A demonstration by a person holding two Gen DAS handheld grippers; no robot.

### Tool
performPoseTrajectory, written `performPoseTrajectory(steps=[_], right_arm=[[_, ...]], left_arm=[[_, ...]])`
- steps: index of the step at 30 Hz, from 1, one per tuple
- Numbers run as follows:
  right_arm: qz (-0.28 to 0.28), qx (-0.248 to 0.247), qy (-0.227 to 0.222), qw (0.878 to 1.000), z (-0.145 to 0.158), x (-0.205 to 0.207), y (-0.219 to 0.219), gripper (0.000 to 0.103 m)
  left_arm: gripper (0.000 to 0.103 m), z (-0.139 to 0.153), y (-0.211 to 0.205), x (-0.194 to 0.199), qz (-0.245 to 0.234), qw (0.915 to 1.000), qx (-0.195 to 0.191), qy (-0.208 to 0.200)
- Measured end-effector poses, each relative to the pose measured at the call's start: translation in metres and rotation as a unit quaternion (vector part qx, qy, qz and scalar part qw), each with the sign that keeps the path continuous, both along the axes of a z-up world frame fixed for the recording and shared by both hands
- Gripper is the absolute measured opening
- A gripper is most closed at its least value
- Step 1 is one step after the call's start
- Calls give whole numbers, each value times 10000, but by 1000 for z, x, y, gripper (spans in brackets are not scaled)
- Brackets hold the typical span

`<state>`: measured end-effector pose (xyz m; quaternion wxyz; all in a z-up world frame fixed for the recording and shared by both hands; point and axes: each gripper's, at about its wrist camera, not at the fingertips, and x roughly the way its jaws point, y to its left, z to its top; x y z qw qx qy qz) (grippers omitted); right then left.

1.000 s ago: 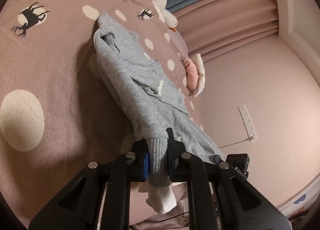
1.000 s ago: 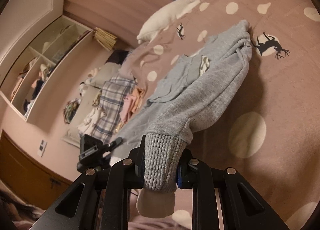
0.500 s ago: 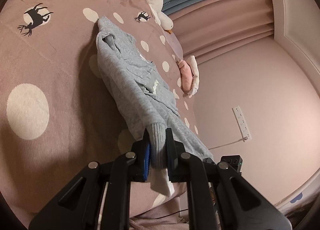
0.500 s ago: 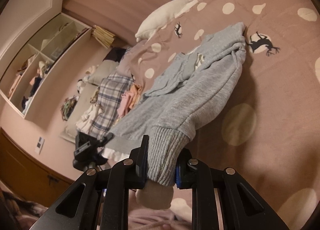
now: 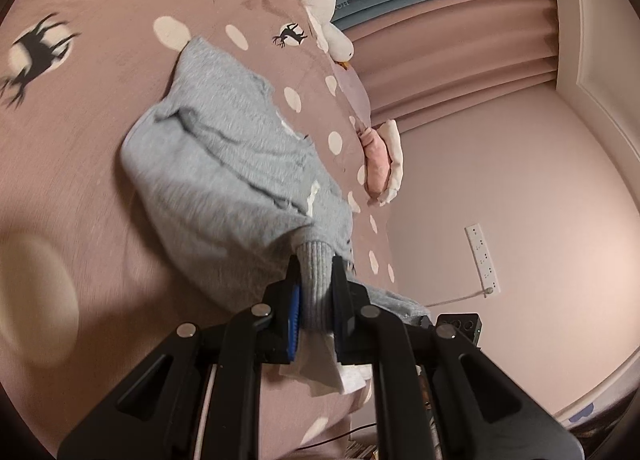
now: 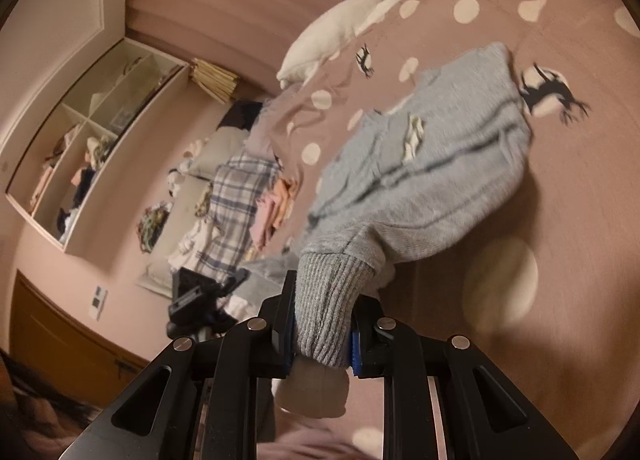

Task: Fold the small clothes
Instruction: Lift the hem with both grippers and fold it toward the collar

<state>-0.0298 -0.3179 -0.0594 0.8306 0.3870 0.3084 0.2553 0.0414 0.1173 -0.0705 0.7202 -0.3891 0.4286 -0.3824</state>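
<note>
Your left gripper [image 5: 314, 298] and right gripper [image 6: 322, 324] each clamp a ribbed cuff; the grey sweatshirt [image 5: 224, 164] stretches toward twelve o'clock across the bed [image 5: 80, 180].

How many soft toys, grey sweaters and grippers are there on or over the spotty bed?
Goose toys: 1
Grey sweaters: 1
Grippers: 2, the left gripper and the right gripper, each clamped on a cuff of the sweater
Total: 4

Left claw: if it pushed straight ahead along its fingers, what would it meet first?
The left claw is already shut on the ribbed cuff; straight ahead lies the bunched body of the grey sweater on the dotted bedspread, though depth is unclear.
</note>
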Motion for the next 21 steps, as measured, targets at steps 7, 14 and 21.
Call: performPoseTrajectory(steps=[7,14,21], right_arm=[[-158,-21,-113,9998,18,51,-19,22],[-427,89,19,9990,24,114,-43,22],[-1165,706,869,9869,-2,190,-79,25]], left_arm=[[11,11,-9,68,181,9998,-100,8],[11,22,-25,148,390,9991,-113,80],[11,10,-58,236,577,9949,701,437]])
